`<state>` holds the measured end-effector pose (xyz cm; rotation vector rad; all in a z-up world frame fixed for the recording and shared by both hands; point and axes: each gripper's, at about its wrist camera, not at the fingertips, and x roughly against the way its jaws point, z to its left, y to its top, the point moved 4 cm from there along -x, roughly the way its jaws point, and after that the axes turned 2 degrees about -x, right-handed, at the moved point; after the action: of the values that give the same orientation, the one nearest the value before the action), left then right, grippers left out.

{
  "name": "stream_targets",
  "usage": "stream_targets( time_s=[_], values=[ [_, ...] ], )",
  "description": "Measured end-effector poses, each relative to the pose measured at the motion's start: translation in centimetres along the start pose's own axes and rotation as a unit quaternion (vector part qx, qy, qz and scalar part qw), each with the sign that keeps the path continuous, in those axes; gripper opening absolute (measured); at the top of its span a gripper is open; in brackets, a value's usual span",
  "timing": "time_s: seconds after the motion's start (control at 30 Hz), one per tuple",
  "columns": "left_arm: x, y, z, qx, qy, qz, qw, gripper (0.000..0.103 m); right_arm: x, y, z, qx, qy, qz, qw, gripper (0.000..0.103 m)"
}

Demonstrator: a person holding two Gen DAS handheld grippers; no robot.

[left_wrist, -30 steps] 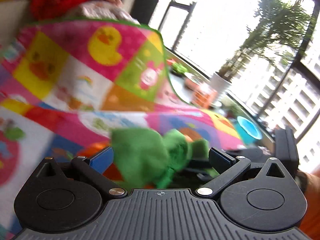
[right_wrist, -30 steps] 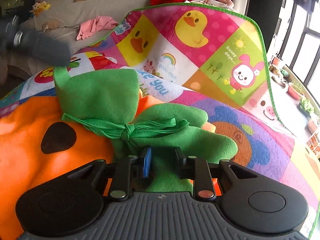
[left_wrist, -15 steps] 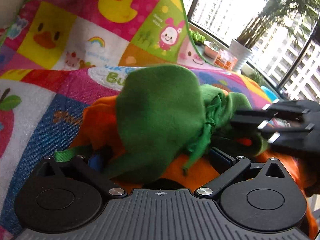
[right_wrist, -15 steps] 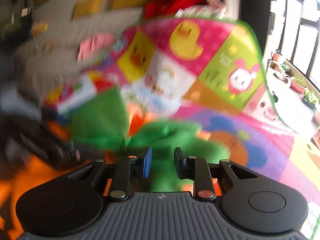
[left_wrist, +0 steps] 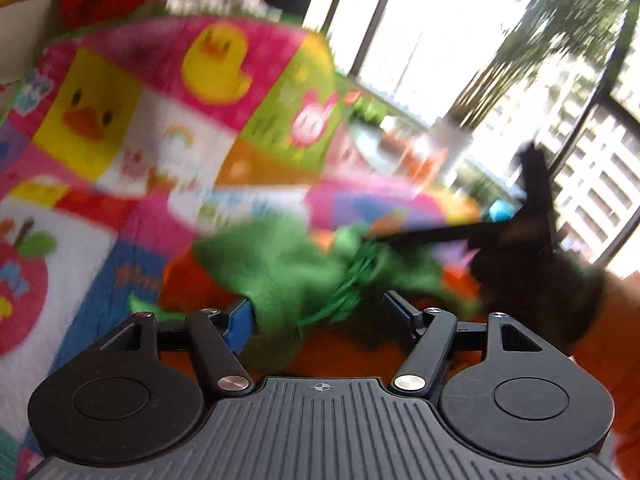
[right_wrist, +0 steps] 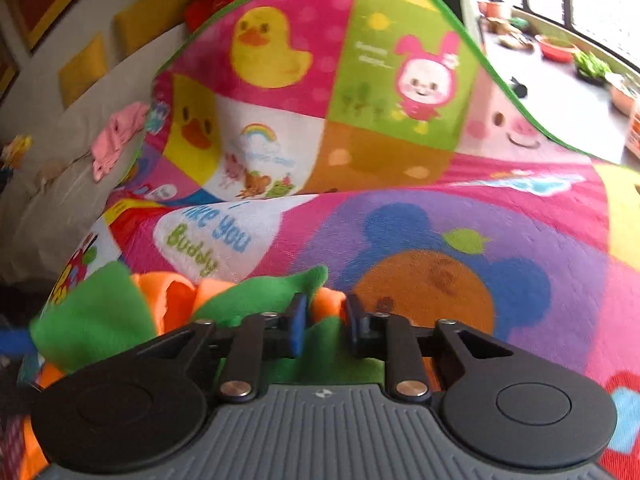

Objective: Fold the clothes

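Note:
An orange garment with green leaf-shaped collar flaps and a green tie lies on the colourful play mat [right_wrist: 400,220]. In the blurred left wrist view the green collar [left_wrist: 288,272] sits between the wide-apart fingers of my left gripper [left_wrist: 320,316], which is open. The right gripper shows there as a dark shape [left_wrist: 520,248] at the right, over the collar. In the right wrist view my right gripper [right_wrist: 324,328] has its fingers close together on the garment's orange and green edge [right_wrist: 328,308]. More green flap [right_wrist: 92,320] lies at the left.
The mat's far part curls up, with duck and bunny squares [right_wrist: 272,44]. A sofa with yellow cushions [right_wrist: 144,20] and a pink cloth [right_wrist: 116,136] lies at the left. Windows, potted plants [left_wrist: 452,136] and a balcony floor [right_wrist: 560,92] are at the right.
The right gripper moved forward and lower over the mat, still on the garment's edge. The left view swung and pulled back; the green collar now looks smaller and lower between its open fingers.

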<state>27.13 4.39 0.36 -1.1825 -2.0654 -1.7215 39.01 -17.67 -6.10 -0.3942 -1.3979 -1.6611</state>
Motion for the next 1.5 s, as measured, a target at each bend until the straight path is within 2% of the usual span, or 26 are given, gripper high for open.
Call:
stream_targets(
  time_s=[0.03, 0.1, 0.17, 0.23, 0.33, 0.4, 0.47, 0.5, 0.6, 0.67, 0.73, 0.8, 0.9, 0.97, 1.03, 1.07, 1.13, 1.2, 1.3, 1.4, 1.5],
  values=[
    [0.4, 0.4, -0.2, 0.002, -0.01, -0.01, 0.9999, 0.072, 0.0, -0.1, 0.2, 0.007, 0.001, -0.002, 1.0, 0.016],
    [-0.8, 0.4, 0.0, 0.007, -0.017, 0.001, 0.9998, 0.068, 1.1, -0.1, 0.6, 0.024, 0.001, -0.019, 1.0, 0.012],
    [-2.8, -0.2, 0.7, 0.02, -0.017, 0.03, 0.9992, 0.052, 2.8, -0.1, 1.2, 0.036, 0.008, -0.042, 0.998, 0.01],
    [-4.7, -1.4, 1.6, 0.04, -0.014, 0.062, 0.9972, 0.05, 5.6, -0.6, 2.2, 0.049, 0.029, -0.066, 0.996, 0.009],
    [-5.2, -2.7, 2.3, 0.041, -0.006, 0.074, 0.9964, 0.046, 10.1, -2.8, 3.8, 0.077, 0.066, -0.089, 0.991, 0.007],
    [-4.0, -2.6, 2.1, 0.033, -0.001, 0.077, 0.9965, 0.05, 10.7, -5.3, 4.1, 0.086, 0.069, -0.068, 0.992, 0.007],
    [-2.1, -2.3, 1.7, 0.021, 0.001, 0.072, 0.9972, 0.062, 10.5, -7.5, 4.0, 0.089, 0.065, -0.047, 0.993, 0.003],
    [-1.1, -1.8, 1.5, 0.015, -0.001, 0.065, 0.9978, 0.063, 10.1, -8.4, 3.7, 0.087, 0.06, -0.036, 0.994, 0.003],
    [2.8, -0.3, 0.8, 0.006, -0.005, 0.029, 0.9995, 0.081, 8.7, -11.3, 2.7, 0.083, 0.045, -0.003, 0.996, 0.002],
    [3.8, 1.2, 0.7, 0.008, 0.012, -0.003, 0.9999, 0.089, 8.8, -11.7, 2.8, 0.088, 0.044, -0.011, 0.995, 0.002],
    [4.4, 2.6, 0.8, 0.009, 0.032, -0.032, 0.9989, 0.092, 8.8, -11.7, 3.1, 0.097, 0.041, -0.012, 0.994, 0.002],
    [2.4, 2.7, 1.2, 0.001, 0.062, -0.026, 0.9977, 0.092, 8.9, -11.7, 3.4, 0.11, 0.033, -0.012, 0.993, 0.002],
    [-1.2, 0.8, 1.8, -0.005, 0.084, 0.031, 0.996, 0.08, 9.9, -11.8, 3.9, 0.142, 0.015, -0.019, 0.99, 0.003],
    [-2.4, -1.3, 1.9, -0.019, 0.091, 0.061, 0.9938, 0.066, 12.0, -11.3, 4.2, 0.175, 0.002, -0.051, 0.983, 0.004],
    [-3.2, -3.2, 1.9, -0.034, 0.101, 0.081, 0.9911, 0.065, 14.0, -10.0, 4.7, 0.195, -0.001, -0.086, 0.977, 0.01],
    [-3.2, -3.8, 1.8, -0.044, 0.104, 0.082, 0.9902, 0.065, 15.1, -9.3, 5.0, 0.205, -0.001, -0.104, 0.973, 0.018],
    [-3.0, -4.5, 1.2, -0.07, 0.113, 0.079, 0.988, 0.064, 15.0, -8.0, 5.8, 0.213, 0.005, -0.117, 0.97, 0.029],
    [-2.7, -4.7, 0.6, -0.082, 0.113, 0.082, 0.9868, 0.064, 13.8, -7.1, 6.7, 0.219, 0.014, -0.118, 0.969, 0.031],
    [-1.5, -4.8, 0.1, -0.086, 0.107, 0.084, 0.987, 0.064, 9.6, -7.0, 7.9, 0.23, 0.027, -0.085, 0.969, 0.031],
    [1.1, -3.8, -0.1, -0.064, 0.093, 0.061, 0.9918, 0.064, 4.7, -8.2, 7.8, 0.254, -0.009, -0.028, 0.967, 0.032],
    [3.0, -2.5, -0.5, -0.045, 0.057, 0.027, 0.997, 0.065, 4.2, -8.4, 7.5, 0.261, -0.002, -0.027, 0.965, 0.035]
  ],
)
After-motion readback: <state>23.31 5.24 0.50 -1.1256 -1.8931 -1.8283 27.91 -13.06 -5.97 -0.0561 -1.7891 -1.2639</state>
